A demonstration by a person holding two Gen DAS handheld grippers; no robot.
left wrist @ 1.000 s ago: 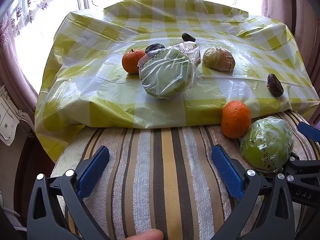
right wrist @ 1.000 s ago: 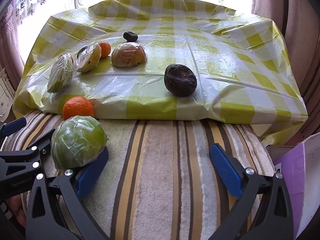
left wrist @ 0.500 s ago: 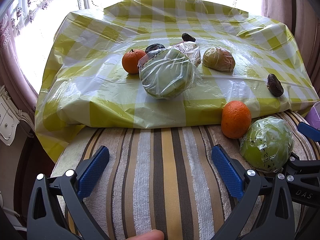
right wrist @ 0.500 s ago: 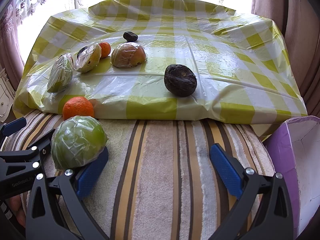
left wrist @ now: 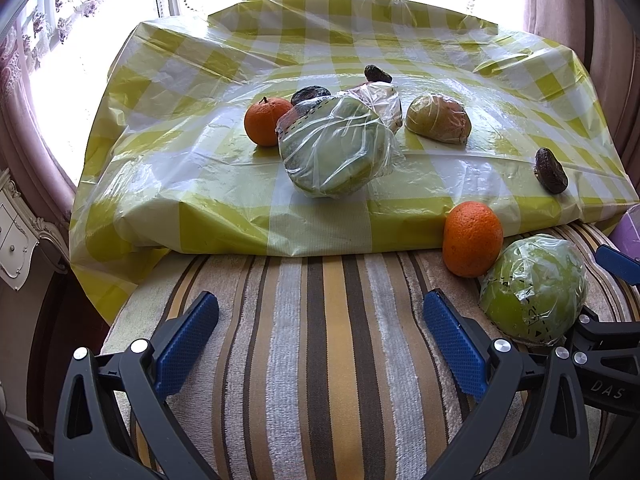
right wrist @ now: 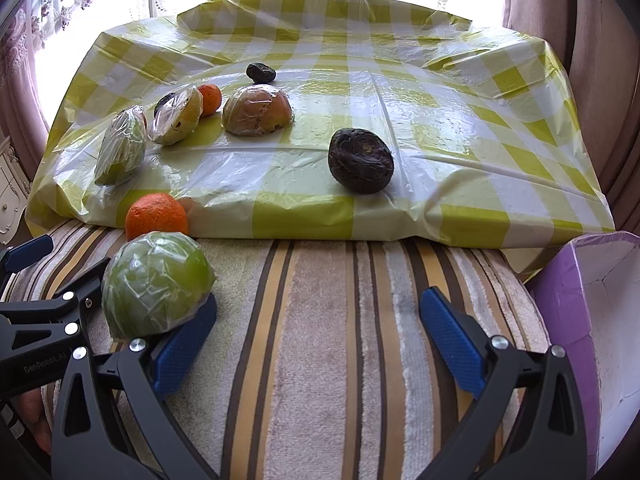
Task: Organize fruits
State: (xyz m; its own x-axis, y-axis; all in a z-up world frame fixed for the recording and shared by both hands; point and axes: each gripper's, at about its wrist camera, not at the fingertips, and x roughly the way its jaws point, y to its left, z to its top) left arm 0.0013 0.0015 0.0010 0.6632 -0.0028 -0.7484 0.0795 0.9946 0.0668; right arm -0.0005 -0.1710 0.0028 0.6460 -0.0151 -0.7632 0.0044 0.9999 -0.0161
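My left gripper is open and empty above the striped towel. My right gripper is open and empty too, side by side with it. A plastic-wrapped green fruit half and an orange lie on the towel between the grippers. On the yellow checked cloth lie a large wrapped green fruit, a second orange, a wrapped brownish fruit half, a wrapped pale fruit and dark wrinkled fruits.
A purple box with a white inside stands at the right edge of the towel. A white ornate cabinet is at the left, below the table edge. Curtains and a bright window lie behind.
The purple box has come into the right wrist view from the right and now reaches further in. Both grippers and the fruits have stayed in place.
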